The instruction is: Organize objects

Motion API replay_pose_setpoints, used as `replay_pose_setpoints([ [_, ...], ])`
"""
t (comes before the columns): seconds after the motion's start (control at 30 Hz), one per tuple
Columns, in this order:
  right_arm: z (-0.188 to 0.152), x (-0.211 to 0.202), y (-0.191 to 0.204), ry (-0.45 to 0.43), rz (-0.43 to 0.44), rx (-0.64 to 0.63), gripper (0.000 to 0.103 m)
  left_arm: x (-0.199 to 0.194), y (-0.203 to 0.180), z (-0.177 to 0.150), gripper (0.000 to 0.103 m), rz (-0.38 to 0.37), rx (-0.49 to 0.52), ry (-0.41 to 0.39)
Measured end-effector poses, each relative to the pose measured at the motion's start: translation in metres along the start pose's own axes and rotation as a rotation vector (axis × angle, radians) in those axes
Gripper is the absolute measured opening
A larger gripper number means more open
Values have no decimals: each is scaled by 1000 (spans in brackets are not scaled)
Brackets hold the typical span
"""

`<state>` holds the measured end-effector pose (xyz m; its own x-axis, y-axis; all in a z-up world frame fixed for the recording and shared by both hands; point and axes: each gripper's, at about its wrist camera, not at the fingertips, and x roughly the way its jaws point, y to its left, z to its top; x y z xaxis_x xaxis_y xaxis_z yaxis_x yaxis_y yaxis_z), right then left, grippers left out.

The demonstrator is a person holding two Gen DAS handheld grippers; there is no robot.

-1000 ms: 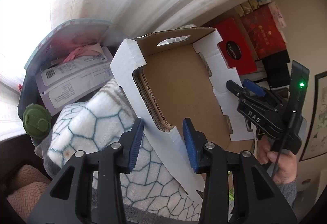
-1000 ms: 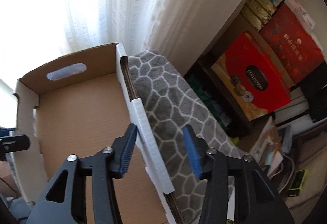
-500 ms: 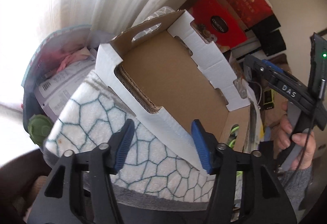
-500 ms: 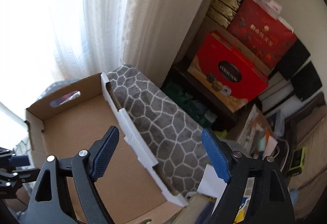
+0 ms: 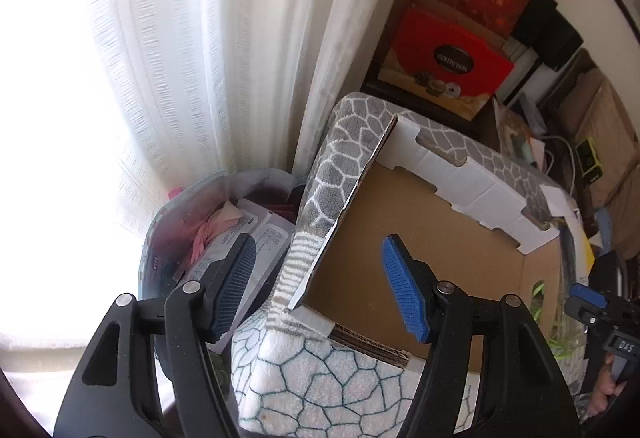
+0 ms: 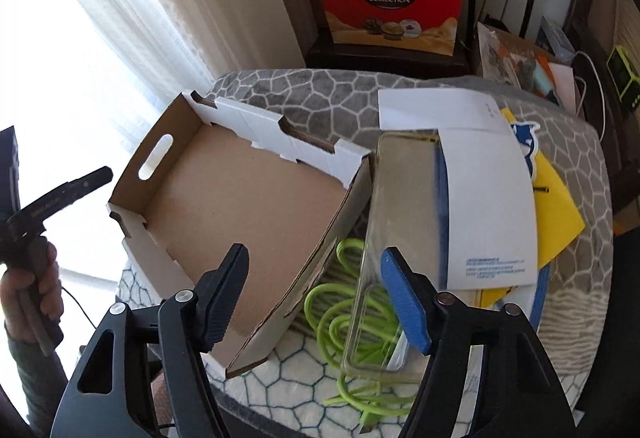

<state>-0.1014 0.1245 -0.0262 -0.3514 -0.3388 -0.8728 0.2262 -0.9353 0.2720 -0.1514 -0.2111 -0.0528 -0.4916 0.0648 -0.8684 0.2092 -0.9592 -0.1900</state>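
Right wrist view: the right gripper (image 6: pixel 320 294) has its fingers spread wide, empty, above a shallow brown cardboard tray with white outer walls (image 6: pixel 240 190) resting on a grey-and-white honeycomb blanket (image 6: pixel 320 98). A clear plastic case (image 6: pixel 400 222) half hides a coiled lime-green cable (image 6: pixel 340 310) and a white paper sheet (image 6: pixel 488 198). The left gripper (image 5: pixel 316 286) is also open; the tray's near corner sits between its fingers, untouched.

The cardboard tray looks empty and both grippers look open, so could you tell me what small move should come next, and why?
Probably lower the right gripper onto the clear plastic case and close on it. The cardboard tray holds nothing, both grippers are open and empty, and the case lies just beyond the right fingers, beside the tray on top of the green cable.
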Motion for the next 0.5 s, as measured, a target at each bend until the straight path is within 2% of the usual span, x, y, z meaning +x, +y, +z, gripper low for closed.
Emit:
replay_pose_setpoints([
  [0.1, -4, 8, 1, 39, 37, 25, 53, 17, -4, 2, 58, 47, 47, 39],
  [0.17, -6, 15, 0, 74, 35, 46, 49, 24, -4, 0, 54, 51, 60, 59],
  [0.23, -7, 23, -1, 85, 31, 46, 41, 31, -4, -1, 37, 25, 52, 85],
  [0.27, -6, 25, -2, 84, 36, 48, 39, 34, -3, -3, 23, 3, 42, 103],
  [0.3, -5, 27, -2, 81, 53, 50, 32, 37, -2, -5, 17, -10, 33, 119],
  [0.33, -4, 30, -2, 87, 73, 55, 28, 38, -1, -7, 17, -2, 34, 116],
  [0.4, -1, 31, -2, 84, 60, 56, 28, 35, -2, -10, 14, 5, 41, 109],
  [0.5, 5, 32, -2, 83, 35, 56, 29, 30, -2, -14, 14, -26, 14, 114],
])
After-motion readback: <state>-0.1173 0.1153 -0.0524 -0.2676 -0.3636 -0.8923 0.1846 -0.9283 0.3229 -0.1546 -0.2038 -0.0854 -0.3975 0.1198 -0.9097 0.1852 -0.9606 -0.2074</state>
